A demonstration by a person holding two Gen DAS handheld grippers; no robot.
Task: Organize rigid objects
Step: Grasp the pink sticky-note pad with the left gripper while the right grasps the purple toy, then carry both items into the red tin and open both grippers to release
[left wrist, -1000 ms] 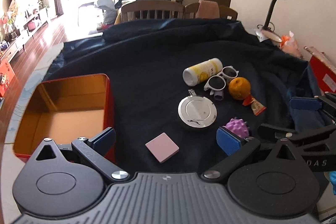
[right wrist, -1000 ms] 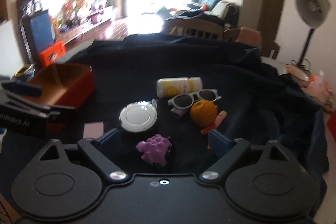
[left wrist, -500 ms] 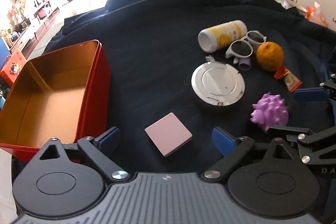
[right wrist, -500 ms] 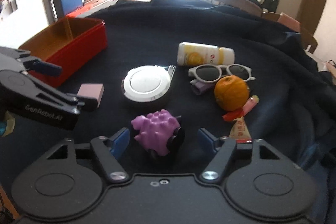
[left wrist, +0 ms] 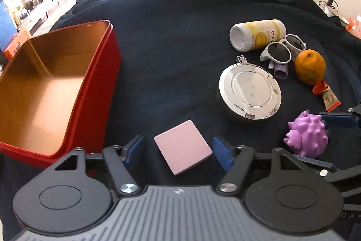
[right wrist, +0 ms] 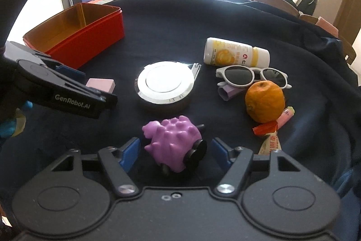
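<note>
My left gripper (left wrist: 178,153) hangs low over the dark cloth, and its jaws are closing with a flat pink square block (left wrist: 182,147) between the blue pads. A small gap still shows on the left side. My right gripper (right wrist: 174,151) is also closing its jaws, around a purple spiky toy on black wheels (right wrist: 172,143), and its pads stand just off the toy's sides. The open red tin box (left wrist: 97,92) with a gold inside sits to the left of the block. In the right wrist view the same red box (right wrist: 90,44) stands at the far left, behind the left gripper.
A round silver tin (left wrist: 250,88) lies mid-cloth with a nail clipper at its far rim. Beyond it are a yellow bottle on its side (left wrist: 257,37), white sunglasses (left wrist: 282,50), an orange (left wrist: 310,69), a lilac tube and snack packets (left wrist: 327,96). A desk lamp stands at the far right.
Both grippers have sunk toward the cloth and their jaws have narrowed. The pink block now lies between the left pads and the purple toy between the right pads.
</note>
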